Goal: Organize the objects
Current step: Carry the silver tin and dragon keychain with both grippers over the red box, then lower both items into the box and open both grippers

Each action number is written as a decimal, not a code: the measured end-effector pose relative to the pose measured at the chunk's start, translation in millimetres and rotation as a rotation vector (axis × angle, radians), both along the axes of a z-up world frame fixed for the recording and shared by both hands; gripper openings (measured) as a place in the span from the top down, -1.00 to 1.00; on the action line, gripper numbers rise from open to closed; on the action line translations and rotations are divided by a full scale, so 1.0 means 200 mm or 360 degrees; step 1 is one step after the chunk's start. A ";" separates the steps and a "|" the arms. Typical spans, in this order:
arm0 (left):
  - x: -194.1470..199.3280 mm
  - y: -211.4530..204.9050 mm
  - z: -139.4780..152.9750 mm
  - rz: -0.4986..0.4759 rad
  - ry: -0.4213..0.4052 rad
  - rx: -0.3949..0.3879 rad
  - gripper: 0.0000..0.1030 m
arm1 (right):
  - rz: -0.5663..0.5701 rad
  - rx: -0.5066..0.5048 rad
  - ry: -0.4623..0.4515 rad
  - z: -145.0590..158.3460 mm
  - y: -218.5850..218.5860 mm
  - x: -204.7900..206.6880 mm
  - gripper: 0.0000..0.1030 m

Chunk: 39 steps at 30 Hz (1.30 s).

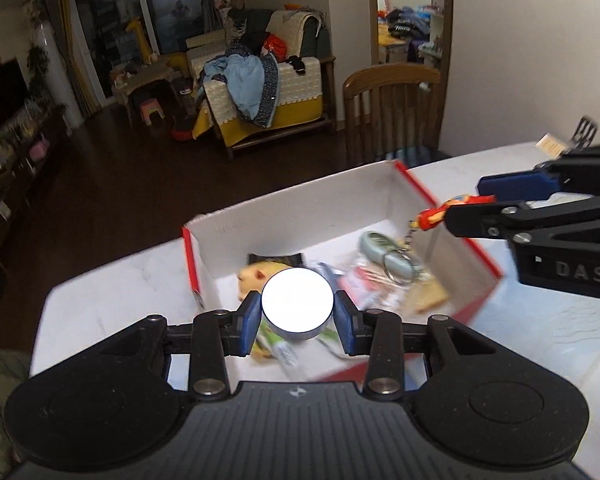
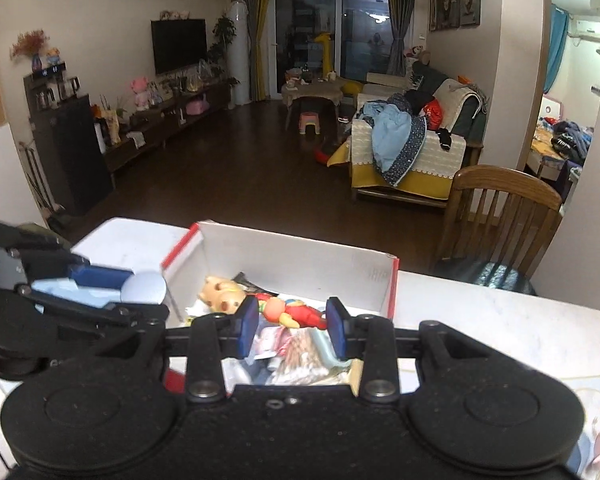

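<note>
The left gripper (image 1: 297, 312) clamps a round white tin (image 1: 298, 306) over the near end of the red-edged white box (image 1: 300, 204). The right gripper (image 2: 291, 320) grips a red figure keychain (image 2: 296, 312) above the same box. Below both lie a pale pig toy (image 2: 220, 294), a grey-green case (image 1: 384, 250) and blurred packets (image 2: 300, 364).

Round white tin (image 1: 297, 306) clamped in left claw (image 1: 296, 318); red figurine keychain (image 2: 290, 312) pinched in right claw (image 2: 292, 326), above red-edged box (image 1: 292, 204).
</note>
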<state>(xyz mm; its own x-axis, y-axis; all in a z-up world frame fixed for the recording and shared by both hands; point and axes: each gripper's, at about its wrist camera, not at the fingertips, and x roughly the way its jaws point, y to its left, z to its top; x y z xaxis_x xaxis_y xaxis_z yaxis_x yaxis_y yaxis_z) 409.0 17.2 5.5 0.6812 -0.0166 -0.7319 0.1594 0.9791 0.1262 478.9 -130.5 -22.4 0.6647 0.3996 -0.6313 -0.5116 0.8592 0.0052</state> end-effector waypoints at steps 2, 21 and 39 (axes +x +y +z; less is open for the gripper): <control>0.07 0.01 -0.05 0.0024 0.0041 0.0023 0.27 | -0.0012 -0.0041 0.0000 -0.05 0.03 0.04 0.31; 0.38 0.02 -0.45 0.0049 0.0426 0.0023 0.27 | 0.0006 -0.0313 0.0275 -0.49 0.09 0.22 0.31; 0.42 0.00 -0.58 0.0062 0.0612 -0.0001 0.07 | -0.0034 -0.0266 0.0383 -0.56 0.11 0.31 0.21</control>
